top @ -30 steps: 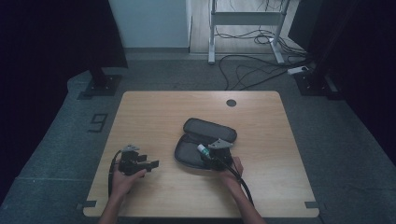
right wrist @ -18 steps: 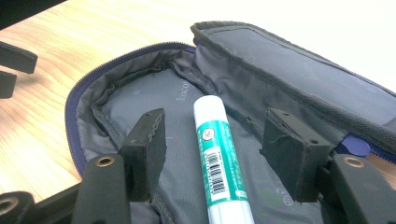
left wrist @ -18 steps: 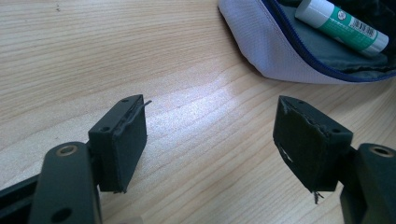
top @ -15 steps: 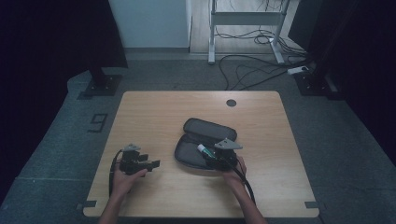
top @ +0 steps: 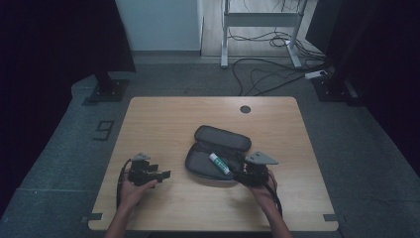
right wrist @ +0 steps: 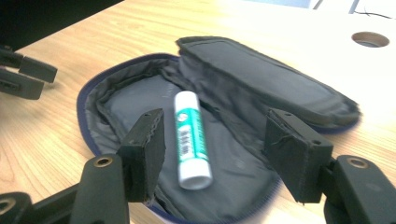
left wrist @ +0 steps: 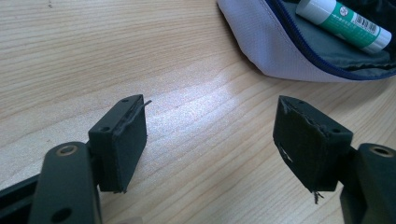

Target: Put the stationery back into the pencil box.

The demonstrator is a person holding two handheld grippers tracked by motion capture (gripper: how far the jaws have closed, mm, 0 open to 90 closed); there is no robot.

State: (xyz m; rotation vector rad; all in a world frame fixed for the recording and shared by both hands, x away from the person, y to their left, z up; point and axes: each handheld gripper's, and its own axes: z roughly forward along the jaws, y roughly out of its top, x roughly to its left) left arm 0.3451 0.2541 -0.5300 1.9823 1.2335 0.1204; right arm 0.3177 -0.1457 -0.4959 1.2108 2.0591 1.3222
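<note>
While a white-and-green glue stick (right wrist: 190,136) lies loose on the grey lining of the unzipped pencil case (top: 198,163), nothing is gripped by either tool. In the right gripper view the right gripper (right wrist: 212,149) is seen with its jaws standing apart on either side of the glue stick, without touching it; those jaws have just been opening, and the stick is judged to have been let go inside the case. In the high view that gripper (top: 251,173) sits at the case's near right end, just beside the open pocket. The left gripper (left wrist: 210,144) is held wide open over bare wooden table (left wrist: 93,56), with nothing between its pads, and the corner of the case and the stick (left wrist: 345,21) are seen ahead of it. In the high view it (top: 157,174) is kept well to the left of the case.

The step in hand is taken to be the release after the stick was placed. If the case is next to be closed, the folded-back lid (top: 223,139) would have to be brought over the pocket, with the case steadied by the other gripper, and the blue zip edge (right wrist: 88,130) followed round. The zip pull cannot be made out.
</note>
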